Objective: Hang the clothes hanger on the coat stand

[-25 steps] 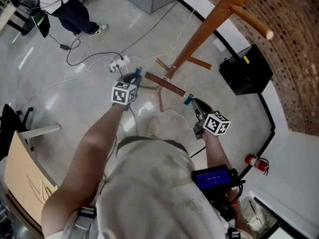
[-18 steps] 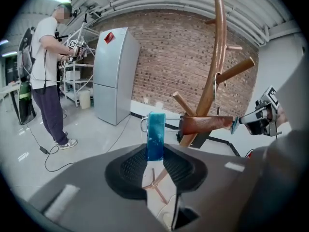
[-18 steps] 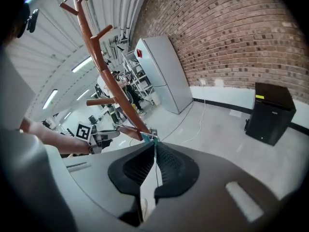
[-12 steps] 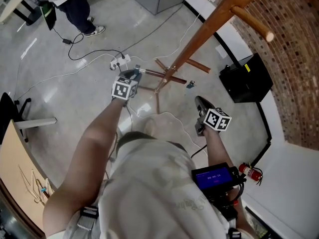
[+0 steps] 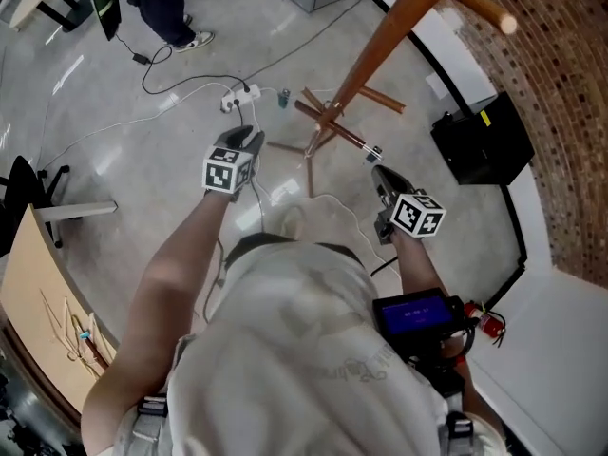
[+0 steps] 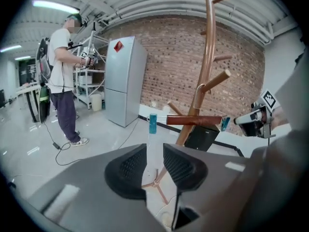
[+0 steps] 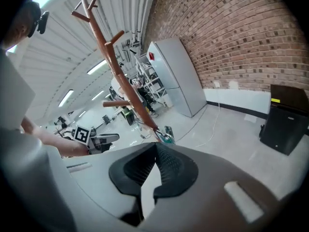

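Left gripper view: the brown wooden bar hanger with blue end clips is seen hung by its wire hook on a lower peg of the tall wooden coat stand. A second ago it was carried between both claws. The left claw is now spread and empty; the right claw is pressed together, empty. The hanging is judged done.

The coat stand is reddish-brown wood with a smooth, slightly glossy varnish. The hanger has a matching wooden bar and teal plastic clips. The grey floor is polished and reflective. At two o'clock the brick wall looks rough and matt. On the left tool the pads are black, ribbed and matt.
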{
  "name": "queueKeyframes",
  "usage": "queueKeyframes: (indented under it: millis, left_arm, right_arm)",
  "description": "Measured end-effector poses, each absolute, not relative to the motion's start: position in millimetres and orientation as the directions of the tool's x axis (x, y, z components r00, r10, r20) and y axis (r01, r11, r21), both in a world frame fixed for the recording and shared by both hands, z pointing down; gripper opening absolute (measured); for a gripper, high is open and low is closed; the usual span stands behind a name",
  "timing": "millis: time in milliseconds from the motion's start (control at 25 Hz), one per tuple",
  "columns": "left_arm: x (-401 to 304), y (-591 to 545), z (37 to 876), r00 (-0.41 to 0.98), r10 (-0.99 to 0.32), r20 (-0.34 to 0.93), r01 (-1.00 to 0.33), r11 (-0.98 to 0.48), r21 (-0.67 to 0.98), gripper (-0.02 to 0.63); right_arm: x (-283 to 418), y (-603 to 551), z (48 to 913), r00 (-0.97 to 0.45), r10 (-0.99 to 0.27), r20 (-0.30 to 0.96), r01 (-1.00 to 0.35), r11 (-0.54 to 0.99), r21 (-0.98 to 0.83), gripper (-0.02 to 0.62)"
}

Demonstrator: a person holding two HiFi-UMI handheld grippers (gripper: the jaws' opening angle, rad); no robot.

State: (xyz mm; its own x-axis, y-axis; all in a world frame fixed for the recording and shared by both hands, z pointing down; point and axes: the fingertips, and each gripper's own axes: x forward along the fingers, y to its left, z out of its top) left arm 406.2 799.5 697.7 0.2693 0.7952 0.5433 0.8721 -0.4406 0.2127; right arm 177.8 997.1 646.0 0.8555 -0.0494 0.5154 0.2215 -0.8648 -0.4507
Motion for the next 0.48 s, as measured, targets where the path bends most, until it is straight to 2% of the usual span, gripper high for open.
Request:
queueKeyframes:
  millis: [120, 240, 480]
  left_arm:
    - [391.4, 777.1, 665.9, 0.349, 0.815, 0.462, 0.834, -0.495, 0.243, 0.062]
    - [352.6, 754.9, 640.6, 0.372, 0.826, 0.423, 0.817, -0.508, 0.274, 0.012]
    - [304.8, 704.3, 613.8, 0.405, 0.826, 0.391, 0.797, -0.529, 0.292, 0.002]
  right_arm:
    - [204.6, 973.6, 628.2, 0.89, -0.112, 0.442, 0.117, -0.881, -0.458, 0.014]
    - [213.4, 945.1, 605.6, 0.902, -0.173, 0.397, 0.031, -0.888, -0.458, 0.014]
    - [222.1, 889.2, 551.1, 0.918, -0.265, 0.296, -0.128, -0.903, -0.411, 0.014]
